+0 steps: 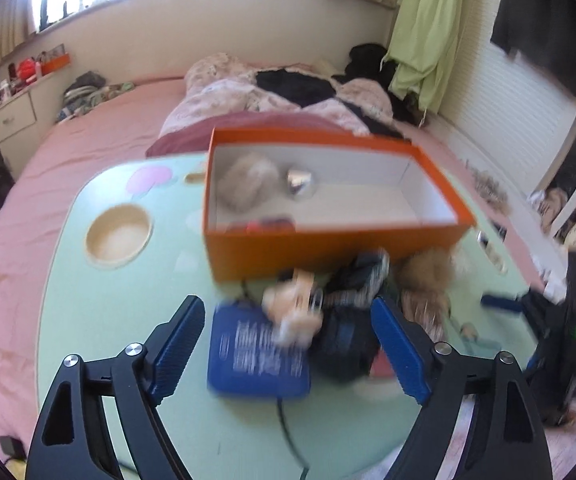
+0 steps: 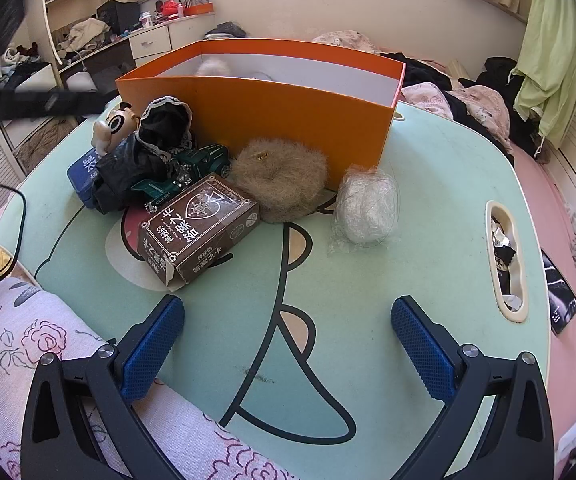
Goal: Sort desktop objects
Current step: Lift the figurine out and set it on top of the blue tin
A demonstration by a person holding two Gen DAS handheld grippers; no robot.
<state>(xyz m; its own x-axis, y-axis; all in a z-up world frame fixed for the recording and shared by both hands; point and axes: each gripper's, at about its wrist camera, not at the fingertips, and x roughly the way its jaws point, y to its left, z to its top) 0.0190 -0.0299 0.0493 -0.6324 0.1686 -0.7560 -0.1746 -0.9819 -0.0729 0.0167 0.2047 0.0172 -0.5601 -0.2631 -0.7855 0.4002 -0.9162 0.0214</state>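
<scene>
So both jaws are spread wide and empty: left gripper (image 1: 288, 320) hovers over the blue case (image 1: 257, 354), right gripper (image 2: 288, 336) over bare worktop (image 2: 428, 240), brown card box (image 2: 197, 232) at 11 o'clock, orange box (image 2: 288, 112) at 12.

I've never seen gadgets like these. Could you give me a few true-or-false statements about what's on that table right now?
1. The orange box is open on top. True.
2. The right hand-held gripper grips the brown card box. False: it is open, holding nothing.
3. A furry tan puff lies against the orange box. True.
4. The orange box is empty. False: a puff and a shiny item lie inside.
5. The left hand-held gripper is open. True.
</scene>
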